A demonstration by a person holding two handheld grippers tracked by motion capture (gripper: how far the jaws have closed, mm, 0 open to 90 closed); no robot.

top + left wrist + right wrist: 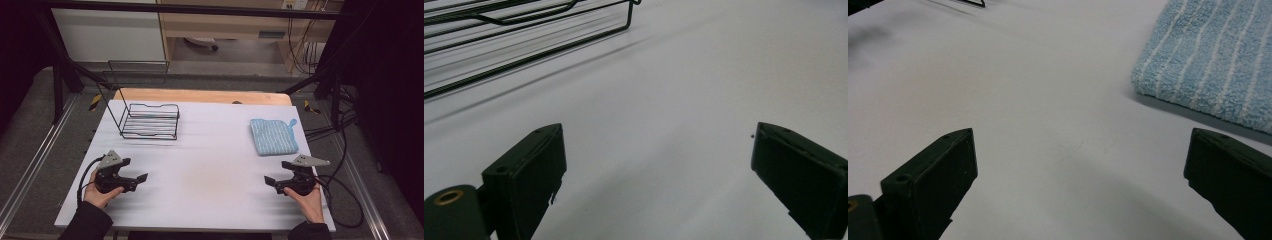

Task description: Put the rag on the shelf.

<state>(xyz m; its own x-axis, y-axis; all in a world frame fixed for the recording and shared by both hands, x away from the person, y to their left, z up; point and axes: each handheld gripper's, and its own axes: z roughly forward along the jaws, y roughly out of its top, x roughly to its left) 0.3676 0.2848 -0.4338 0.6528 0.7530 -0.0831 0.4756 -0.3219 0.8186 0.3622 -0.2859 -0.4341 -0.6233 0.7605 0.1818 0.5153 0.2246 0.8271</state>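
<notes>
A: White sheeting covers your table [200, 175], with a bare wooden strip at the far edge and dark floor all round. Nothing on it looks handled so far.

B: What's at my left?

A: A black wire rack [150, 121] stands at the far left of the sheet, upright, with nothing in it. Your left gripper [135, 177] is near the front edge, well short of the rack. In the left gripper view its jaws stand wide apart with only bare table between them, and the rack's lowest wires [524, 45] run across the top corner.

B: And on the right?

A: Your right gripper [272, 181] sits low over the sheet near the front edge, jaws wide, gripping nothing. The folded blue striped towel [273, 136] lies flat just beyond it, apart from it; in the right gripper view the towel [1208, 60] is ahead and to one side of the jaws.

B: So how far along am I?

A: I'd judge you're at the very start. The towel is untouched and well apart from the rack, so reaching, gripping, lifting and carrying it across all seem left to do.
</notes>
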